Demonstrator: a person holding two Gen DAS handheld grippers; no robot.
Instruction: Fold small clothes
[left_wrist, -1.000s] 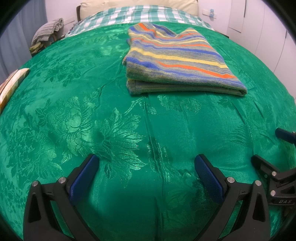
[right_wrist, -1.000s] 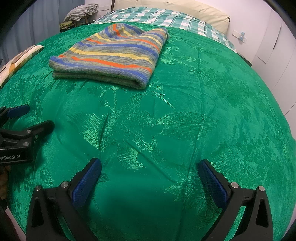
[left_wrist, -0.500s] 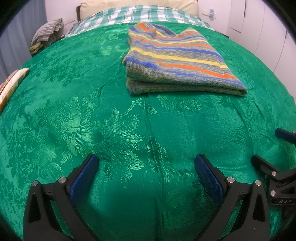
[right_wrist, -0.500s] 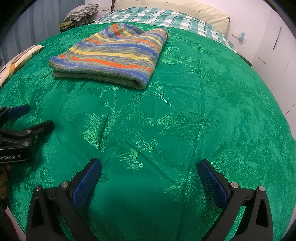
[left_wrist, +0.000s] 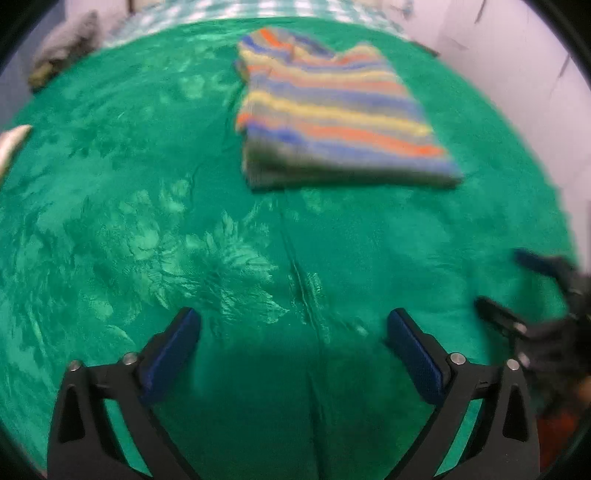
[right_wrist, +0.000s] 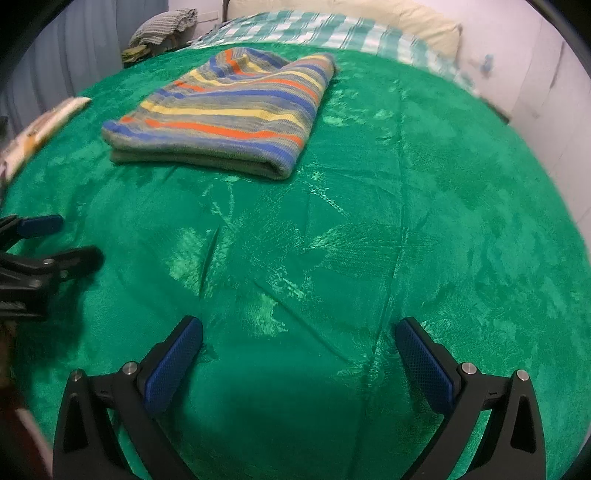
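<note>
Right wrist view: sweater (right_wrist: 229, 110) folded on bedspread (right_wrist: 406, 221), so I judge folding done.
Grippers: left gripper (left_wrist: 291, 325) and right gripper (right_wrist: 299, 332) near of sweater, jaws wide apart, empty.

Left tongs (left_wrist: 291, 326) and right tongs (right_wrist: 299, 336) gape wide, holding nothing, side by side.

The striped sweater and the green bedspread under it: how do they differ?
The striped sweater carries blue, orange, yellow and grey bands; the green bedspread is one colour with a shiny woven leaf pattern. The sweater is folded into a thick layered stack; the bedspread lies spread out in a single layer with slight creases. The sweater looks knitted and matte, the bedspread glossy. Both are cloth, and neither is held by a gripper.
</note>
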